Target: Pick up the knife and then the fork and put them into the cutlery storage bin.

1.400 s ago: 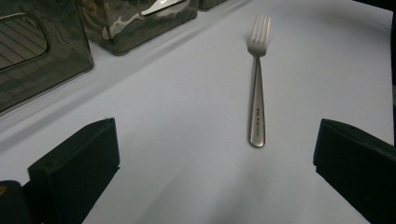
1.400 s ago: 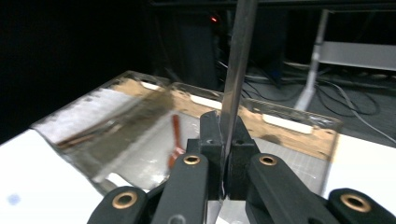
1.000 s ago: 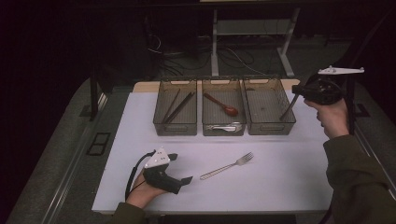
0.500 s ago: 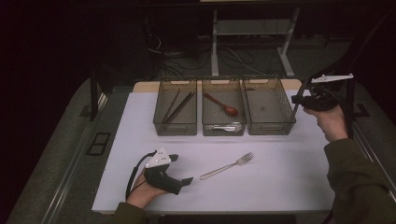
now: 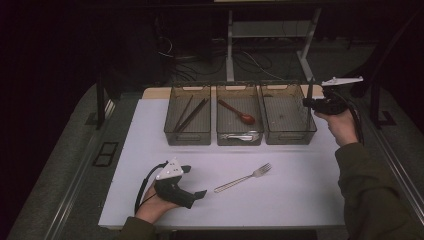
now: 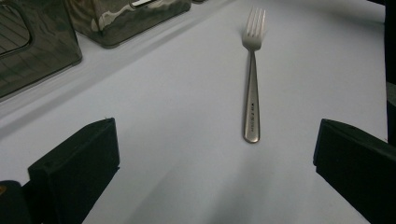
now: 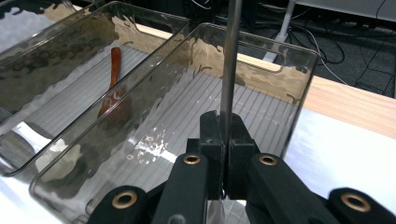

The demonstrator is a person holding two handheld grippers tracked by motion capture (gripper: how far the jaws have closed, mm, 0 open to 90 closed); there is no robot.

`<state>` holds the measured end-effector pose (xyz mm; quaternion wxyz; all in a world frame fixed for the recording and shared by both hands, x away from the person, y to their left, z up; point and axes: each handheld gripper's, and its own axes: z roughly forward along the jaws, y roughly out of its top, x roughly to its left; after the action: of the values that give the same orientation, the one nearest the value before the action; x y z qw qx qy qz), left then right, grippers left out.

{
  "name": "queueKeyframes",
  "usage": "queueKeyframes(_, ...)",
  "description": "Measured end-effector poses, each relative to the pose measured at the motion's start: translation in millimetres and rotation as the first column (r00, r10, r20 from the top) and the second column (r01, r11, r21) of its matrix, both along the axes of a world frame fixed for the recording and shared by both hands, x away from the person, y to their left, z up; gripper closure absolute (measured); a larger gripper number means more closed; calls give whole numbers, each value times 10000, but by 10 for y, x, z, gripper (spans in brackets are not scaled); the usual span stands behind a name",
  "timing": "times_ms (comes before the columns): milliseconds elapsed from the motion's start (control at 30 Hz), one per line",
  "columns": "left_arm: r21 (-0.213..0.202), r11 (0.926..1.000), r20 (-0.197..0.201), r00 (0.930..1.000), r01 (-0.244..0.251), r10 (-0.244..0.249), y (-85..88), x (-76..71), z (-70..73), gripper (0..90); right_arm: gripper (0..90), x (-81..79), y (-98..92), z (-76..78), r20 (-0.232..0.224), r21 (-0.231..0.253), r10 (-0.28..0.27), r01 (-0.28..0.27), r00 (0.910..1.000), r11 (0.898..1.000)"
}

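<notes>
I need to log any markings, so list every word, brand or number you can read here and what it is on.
Fork handle: a small stamped mark near its end, too small and blurred to read.
Bins, red spoon, the metal piece in the right gripper, table: no text visible.

The thin metal rod (image 7: 230,60) in the right tool (image 7: 224,135) is running off the picture's top edge in the right gripper view, its upper end being cut off.
</notes>
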<state>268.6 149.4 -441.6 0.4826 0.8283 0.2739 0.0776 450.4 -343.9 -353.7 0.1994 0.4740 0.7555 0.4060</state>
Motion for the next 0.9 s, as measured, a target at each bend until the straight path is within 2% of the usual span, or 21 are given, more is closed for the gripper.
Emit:
queueKeyframes(567, -48, 10000, -19, 10000, 80, -80, -14, 0, 4, 0, 875, 319, 320, -154, -323, -808, 72, -98, 9995, 9967)
queueKeyframes(767, -78, 9999, -8, 9999, 102, -102, -18, 0, 3, 0, 874, 409, 407, -291, -804, -1131, 89, -180, 9967, 9934)
queueKeyframes(900, -65, 9999, -28, 9999, 123, -123, -21, 4, -1, 0, 861, 442, 473, -349, -1044, -1151, 243, -364, 9942, 9927)
